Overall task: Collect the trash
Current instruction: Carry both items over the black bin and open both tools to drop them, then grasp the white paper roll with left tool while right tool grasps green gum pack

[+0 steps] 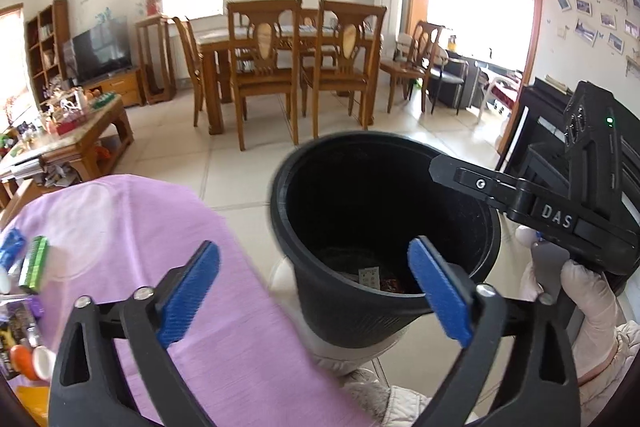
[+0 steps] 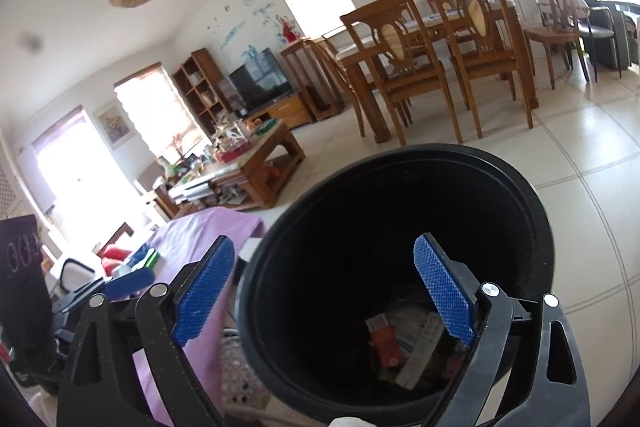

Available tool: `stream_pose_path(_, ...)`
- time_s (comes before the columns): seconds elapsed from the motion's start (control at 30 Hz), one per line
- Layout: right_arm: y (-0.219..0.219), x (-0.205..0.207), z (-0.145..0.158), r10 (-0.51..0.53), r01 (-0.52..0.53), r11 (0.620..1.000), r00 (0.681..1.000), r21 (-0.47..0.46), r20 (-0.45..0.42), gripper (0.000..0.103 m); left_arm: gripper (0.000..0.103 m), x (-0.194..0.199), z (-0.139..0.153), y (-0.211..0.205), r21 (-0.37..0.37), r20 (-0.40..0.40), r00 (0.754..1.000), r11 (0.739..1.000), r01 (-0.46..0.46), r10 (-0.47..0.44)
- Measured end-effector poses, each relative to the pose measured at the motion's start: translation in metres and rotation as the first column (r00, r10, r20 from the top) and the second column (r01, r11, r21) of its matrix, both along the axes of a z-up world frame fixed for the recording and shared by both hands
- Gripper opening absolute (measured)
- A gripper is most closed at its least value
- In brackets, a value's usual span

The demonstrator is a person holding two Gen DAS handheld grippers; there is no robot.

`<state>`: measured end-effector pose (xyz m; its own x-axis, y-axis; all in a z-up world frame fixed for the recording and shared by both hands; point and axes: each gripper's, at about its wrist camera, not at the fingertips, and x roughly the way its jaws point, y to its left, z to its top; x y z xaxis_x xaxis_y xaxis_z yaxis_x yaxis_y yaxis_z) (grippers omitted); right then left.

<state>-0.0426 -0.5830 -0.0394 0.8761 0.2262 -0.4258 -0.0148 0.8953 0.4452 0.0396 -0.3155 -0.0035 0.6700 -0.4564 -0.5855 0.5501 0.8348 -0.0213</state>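
Observation:
A black round trash bin stands beside a table with a purple cloth; it also shows in the right wrist view. Wrappers and a red packet lie at its bottom. My left gripper is open and empty, one finger over the cloth, the other over the bin's mouth. My right gripper is open and empty, straddling the bin's near rim; its body shows in the left wrist view above the bin's right rim. A green packet and other small items lie at the cloth's left edge.
An orange and white object lies at the cloth's near left. A cluttered wooden coffee table stands to the left. A dining table with chairs stands across the tiled floor. A dark cabinet stands at the right.

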Motion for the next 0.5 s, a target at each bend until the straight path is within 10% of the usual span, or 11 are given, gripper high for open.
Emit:
stream_pose_path(0.3, 0.099, 0.027, 0.030, 0.124, -0.122, 0.989, 0.992, -0.078, 0.022, 0.098, 0.096, 0.003, 0.020, 0.103, -0.061, 0.033, 0.987, 0.986, -0.158, 0.160)
stream_pose_path(0.5, 0.172, 0.049, 0.040, 0.230, -0.225, 0.966, 0.973, -0.124, 0.026, 0.098, 0.096, 0.021, 0.028, 0.205, -0.129, 0.023, 0.936, 0.929, -0.346, 0.351)
